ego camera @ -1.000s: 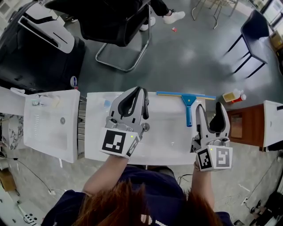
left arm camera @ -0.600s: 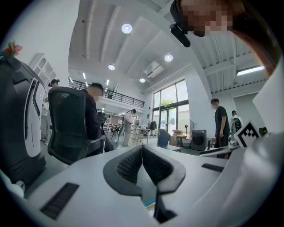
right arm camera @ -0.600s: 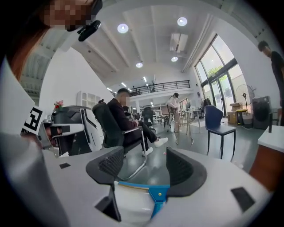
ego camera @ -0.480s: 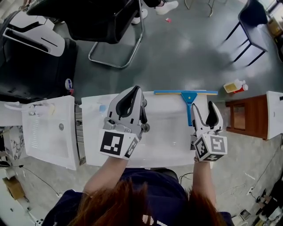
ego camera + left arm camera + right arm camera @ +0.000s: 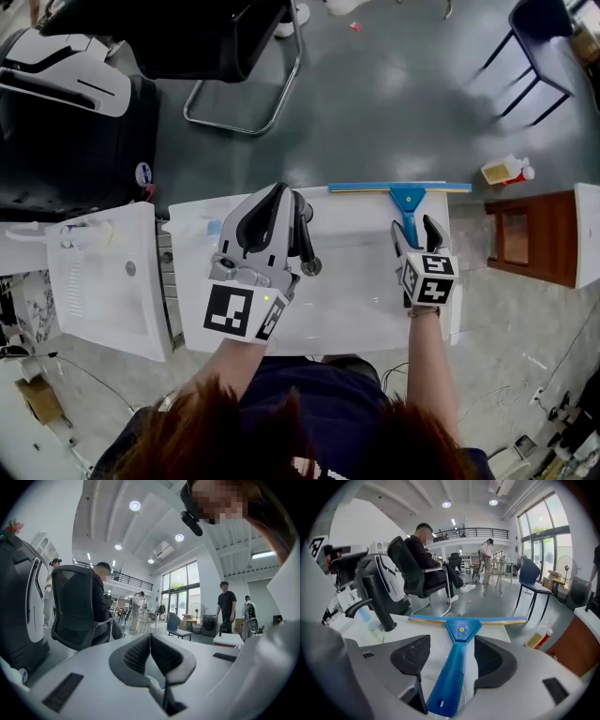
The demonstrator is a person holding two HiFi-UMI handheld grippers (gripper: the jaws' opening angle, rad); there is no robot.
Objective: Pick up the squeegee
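The blue squeegee (image 5: 406, 200) lies on the white table (image 5: 356, 300), its long blade along the far edge and its handle pointing toward me. My right gripper (image 5: 412, 232) is open and low over the table, one jaw on each side of the handle without pressing on it. In the right gripper view the ribbed handle (image 5: 453, 677) runs between the two pads, and my right gripper (image 5: 452, 657) stays open around it. My left gripper (image 5: 289, 193) is held over the table's left half, shut on nothing. In the left gripper view my left gripper (image 5: 150, 638) has its tips touching.
A white basin unit (image 5: 103, 281) stands left of the table. Beyond it are a black office chair (image 5: 197, 47) and a black machine (image 5: 66, 122). A brown wooden stand (image 5: 530, 234) is at the right, with a yellow bottle (image 5: 504, 172) on the floor near it.
My right gripper has moved forward along the table, so its open jaws now straddle the squeegee handle. The left gripper has stayed nearly in place.
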